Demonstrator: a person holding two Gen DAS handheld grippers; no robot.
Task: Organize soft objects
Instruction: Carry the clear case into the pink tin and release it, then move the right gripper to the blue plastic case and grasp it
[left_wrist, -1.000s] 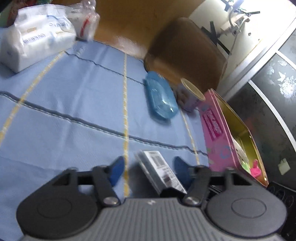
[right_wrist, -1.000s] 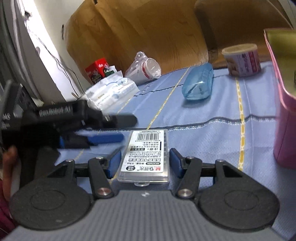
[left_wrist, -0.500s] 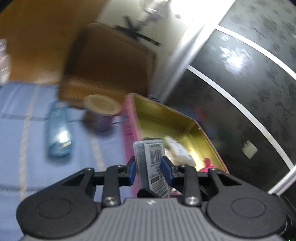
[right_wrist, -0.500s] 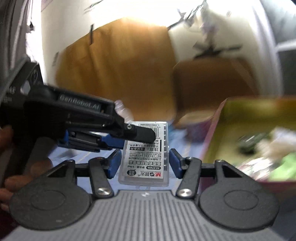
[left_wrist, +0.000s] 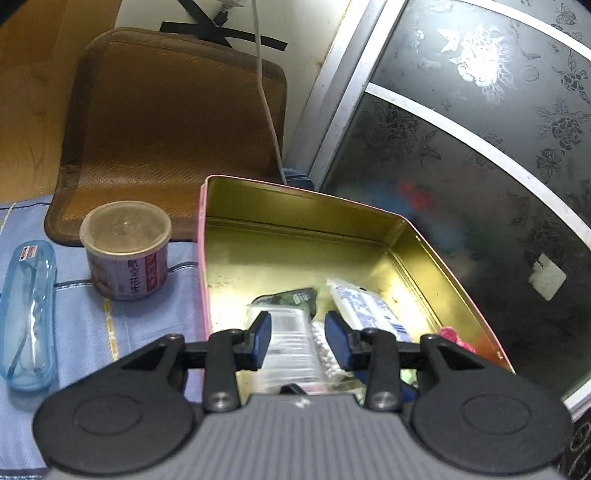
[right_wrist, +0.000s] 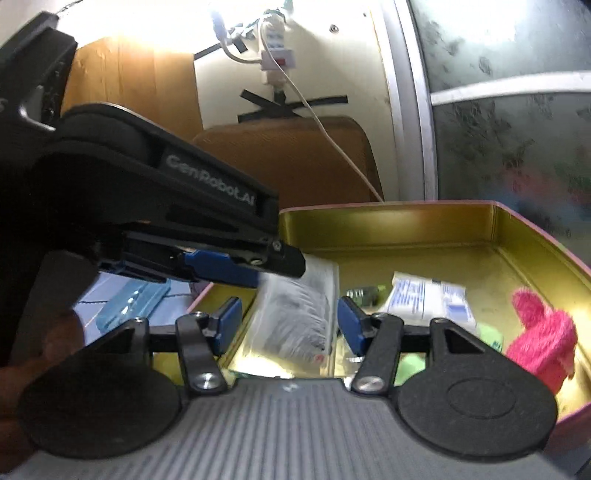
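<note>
Our left gripper (left_wrist: 298, 338) is opening, the blurred clear case (left_wrist: 290, 347) loose between its pads over the pink tin (left_wrist: 443, 258). Our right gripper (right_wrist: 287, 325) stands released, touching nothing. Tissue pack (left_wrist: 364, 306) and pink toy (right_wrist: 543, 332) lie inside; can (left_wrist: 125, 249) stands beside.

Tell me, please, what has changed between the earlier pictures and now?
The left tongs closed on the clear labelled packet, lifted it off the blue cloth and carried it over the pink tin. Their jaws are now opening, and the blurred packet between them looks released. The right tongs followed to the tin, open throughout. The can and blue case stayed put.
</note>
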